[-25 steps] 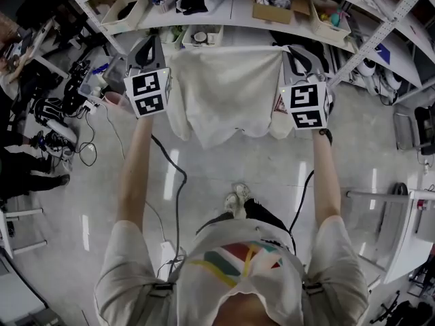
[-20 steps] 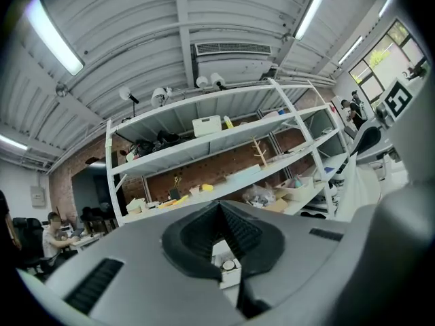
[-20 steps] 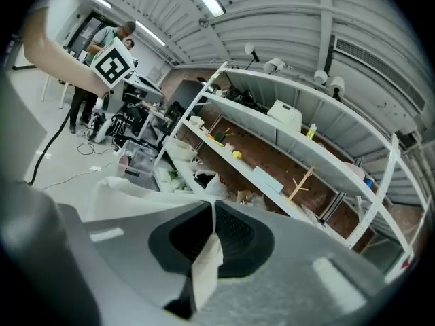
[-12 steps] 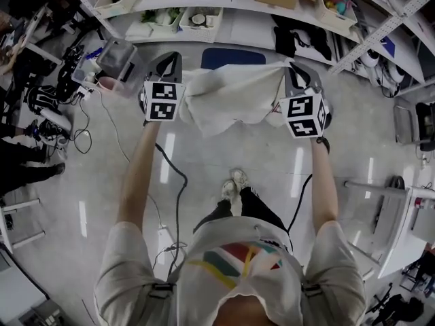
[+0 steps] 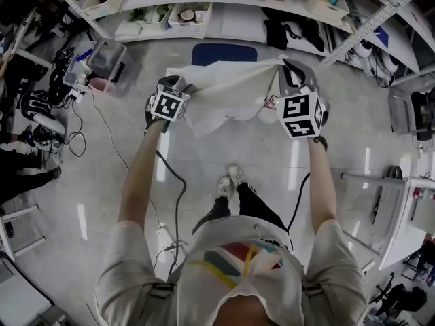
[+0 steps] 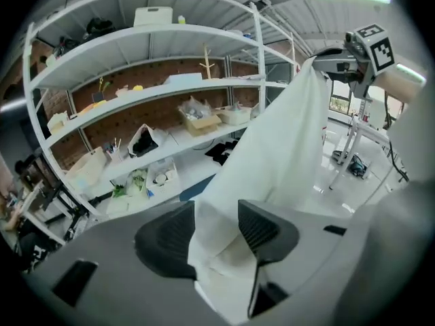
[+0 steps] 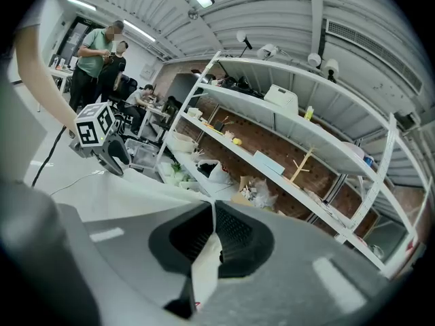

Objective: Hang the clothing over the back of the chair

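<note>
Between the left gripper (image 5: 178, 87) and the right gripper (image 5: 289, 70) the white garment (image 5: 228, 90) now lies spread almost flat. A second ago it hung tall like a curtain in front of the shelves (image 5: 231, 12). Both grippers have come down since then, the left one much further, and it now tips steeply downward. Just beyond their tips a blue chair (image 5: 224, 53) has come into sight, which the cloth hid before.

The left gripper's jaws are opening. In its own view the fabric (image 6: 272, 155) still runs between them, but the pads stand apart and no longer pinch it. The right gripper (image 7: 212, 216) stays clamped on its corner, with a thin fold of cloth (image 7: 204, 270) nipped between the closed jaws.

I judge that the drape has reached the letting-go stage (left side first), and that the right corner is still to be released.

Several things cannot be told. The garment covers the near part of the chair, so it is unclear whether the blue panel is the seat or the back, or whether the cloth already rests on it. The chair's legs are out of sight. A small red mark on the cloth beside the right gripper is too small to read.
</note>
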### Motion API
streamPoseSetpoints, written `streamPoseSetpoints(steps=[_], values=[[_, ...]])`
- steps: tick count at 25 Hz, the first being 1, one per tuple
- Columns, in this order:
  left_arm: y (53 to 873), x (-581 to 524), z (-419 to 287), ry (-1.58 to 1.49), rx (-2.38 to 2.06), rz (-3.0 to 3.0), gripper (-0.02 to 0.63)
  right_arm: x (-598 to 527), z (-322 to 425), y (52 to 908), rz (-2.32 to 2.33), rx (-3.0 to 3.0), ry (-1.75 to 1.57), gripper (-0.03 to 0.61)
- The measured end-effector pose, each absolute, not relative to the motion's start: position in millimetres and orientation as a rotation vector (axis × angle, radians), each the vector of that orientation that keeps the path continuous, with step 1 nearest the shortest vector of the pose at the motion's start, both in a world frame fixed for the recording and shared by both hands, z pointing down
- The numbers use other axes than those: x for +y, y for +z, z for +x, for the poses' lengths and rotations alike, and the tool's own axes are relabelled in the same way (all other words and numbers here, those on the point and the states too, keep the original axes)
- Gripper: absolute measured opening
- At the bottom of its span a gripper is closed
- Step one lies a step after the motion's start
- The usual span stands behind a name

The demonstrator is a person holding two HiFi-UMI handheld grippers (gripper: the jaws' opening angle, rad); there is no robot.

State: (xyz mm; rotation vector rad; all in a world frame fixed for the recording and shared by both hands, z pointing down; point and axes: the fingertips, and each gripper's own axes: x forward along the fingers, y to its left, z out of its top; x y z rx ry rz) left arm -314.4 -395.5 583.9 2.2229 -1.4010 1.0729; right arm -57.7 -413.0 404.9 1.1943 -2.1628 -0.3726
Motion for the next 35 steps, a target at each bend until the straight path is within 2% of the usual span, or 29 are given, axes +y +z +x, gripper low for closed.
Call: streamPoseSetpoints(steps=[5, 6, 7, 18, 35], values=[[607.2, -400.4, -325.4, 1.062, -1.355, 2.118, 0.194, -409.6, -56.8, 404.0, 1.179, -2.173, -0.379, 0.009], [609.9, -400.7, -326.9, 1.074, -1.362, 2.106, 0.141, -409.7, -56.6, 404.7, 1.179, -2.175, -0.376, 0.009], [610.8, -401.1, -328.4, 1.088, -1.379, 2.100, 0.017, -409.8, -56.4, 406.0, 1.179, -2.175, -0.372, 0.009], [540.6, -386.7, -371.8, 0.920, -1.749, 2.136, 0.012, -391.6, -42.9, 447.8, 1.132, -2.164, -0.264, 0.009], [591.7, -353.2, -367.9, 1.021, -1.675, 2.090, 0.012, -385.2, -32.3, 545.3, 1.061, -2.081, -0.066, 0.009]])
